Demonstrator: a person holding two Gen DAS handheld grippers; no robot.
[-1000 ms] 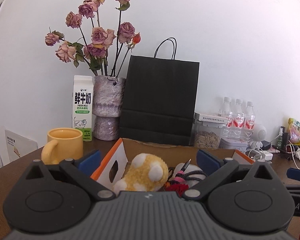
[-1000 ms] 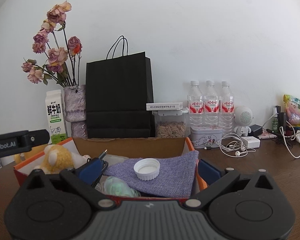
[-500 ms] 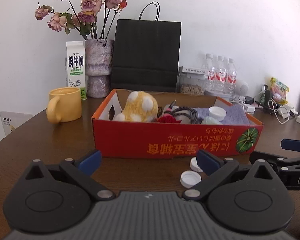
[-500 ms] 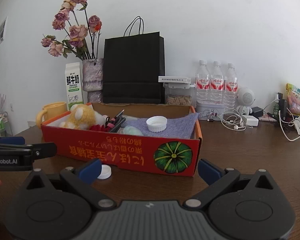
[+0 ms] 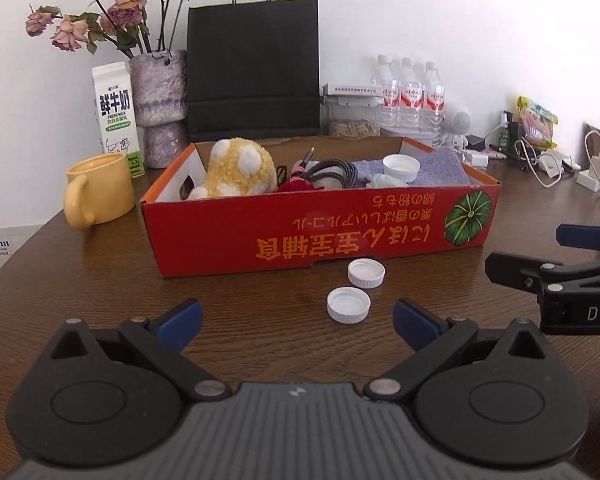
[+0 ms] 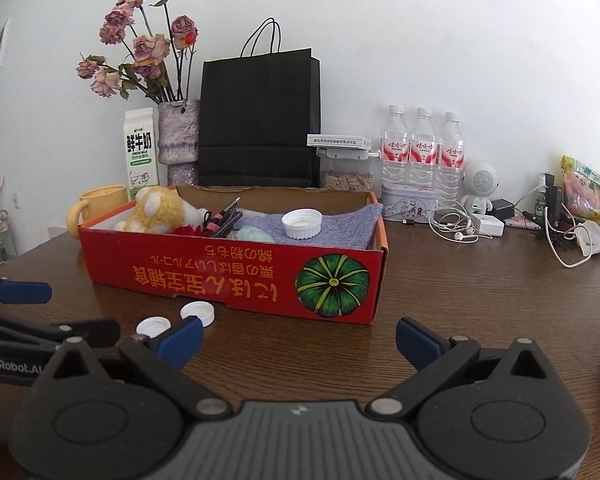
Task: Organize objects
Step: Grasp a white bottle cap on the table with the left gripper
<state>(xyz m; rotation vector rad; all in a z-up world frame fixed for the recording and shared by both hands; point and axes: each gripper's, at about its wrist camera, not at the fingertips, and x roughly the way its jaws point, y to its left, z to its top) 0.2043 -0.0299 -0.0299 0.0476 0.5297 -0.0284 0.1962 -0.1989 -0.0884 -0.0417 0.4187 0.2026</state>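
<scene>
The left gripper (image 5: pixel 296 322) hangs spread and empty, with two white bottle caps (image 5: pixel 348 305) on the brown table (image 5: pixel 100 280) just ahead, slightly to its right, before the red box (image 5: pixel 300 236). The right gripper (image 6: pixel 298 338), also spread and empty, sits farther off.

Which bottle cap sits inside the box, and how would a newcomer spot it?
Find the red box on the wooden table. On the purple cloth at its pumpkin-picture end rests a white cap, open side up. Both other white caps lie outside, on the table.
</scene>
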